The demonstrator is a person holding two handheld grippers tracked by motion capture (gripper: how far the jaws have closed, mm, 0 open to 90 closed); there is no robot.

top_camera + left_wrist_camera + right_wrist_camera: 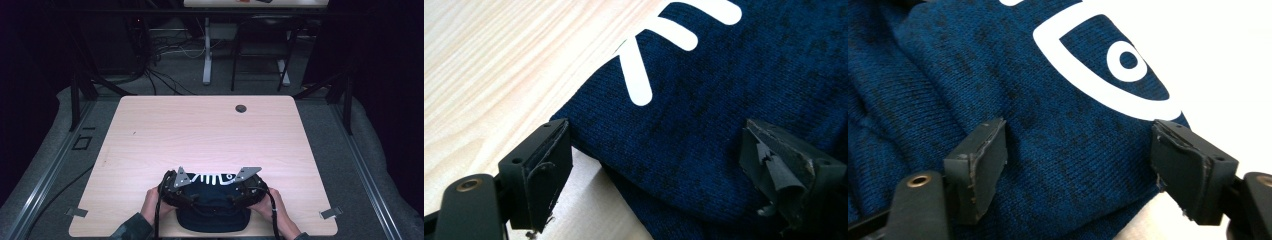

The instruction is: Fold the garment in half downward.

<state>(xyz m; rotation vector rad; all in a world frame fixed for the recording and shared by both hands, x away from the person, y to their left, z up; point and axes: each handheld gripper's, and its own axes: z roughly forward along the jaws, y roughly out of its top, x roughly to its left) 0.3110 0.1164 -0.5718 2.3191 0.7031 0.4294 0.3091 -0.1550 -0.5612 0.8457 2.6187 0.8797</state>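
A dark blue knitted garment (214, 210) with a white fish-bone print lies at the table's near edge. My left gripper (176, 186) is at its left end and my right gripper (250, 184) at its right end, each held in a hand. In the left gripper view the jaws stand wide apart over the garment (724, 125): the left gripper (664, 165) is open, one jaw at the fabric's edge. In the right gripper view the garment (1058, 130) shows a white fish-head print, and the right gripper (1083, 175) is open, its jaws straddling the fabric.
The light wooden table (200, 135) stretches away beyond the garment, with a round grommet hole (241, 108) near its far edge. Beyond the table stand another desk's legs (207, 55) and floor cables. Small metal brackets (76, 212) sit at the near corners.
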